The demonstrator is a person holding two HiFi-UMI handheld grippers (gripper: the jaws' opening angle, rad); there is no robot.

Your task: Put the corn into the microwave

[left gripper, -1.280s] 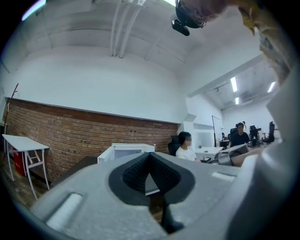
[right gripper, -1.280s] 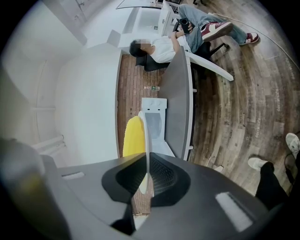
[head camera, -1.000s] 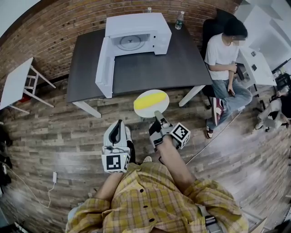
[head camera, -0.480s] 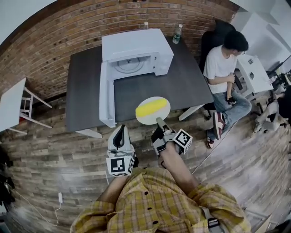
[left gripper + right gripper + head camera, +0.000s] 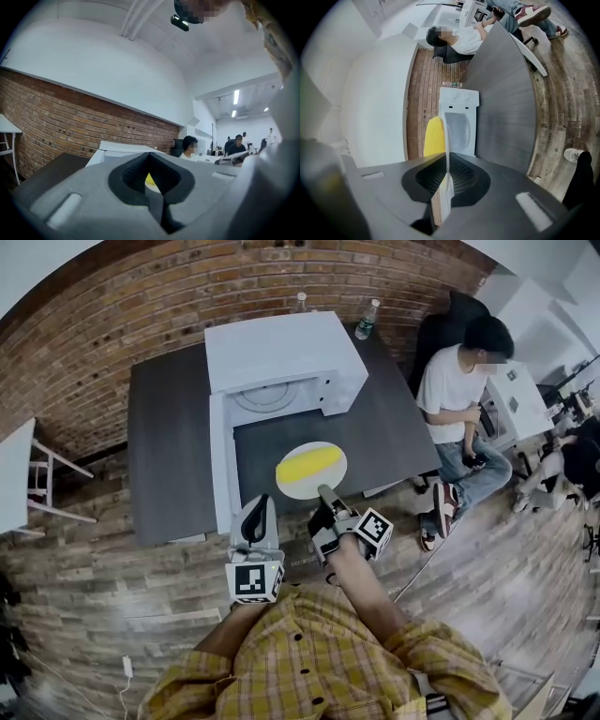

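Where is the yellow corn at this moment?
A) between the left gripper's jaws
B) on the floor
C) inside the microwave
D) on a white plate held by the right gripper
D: the corn lies on the white plate, whose rim the right gripper clamps, outside the open microwave.

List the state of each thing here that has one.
microwave: door swung open, turntable bare
plate: held by its rim, in front of the microwave
corn: lying on the plate
right tool: shut on the plate
left tool: shut, empty
bottle: upright behind the microwave
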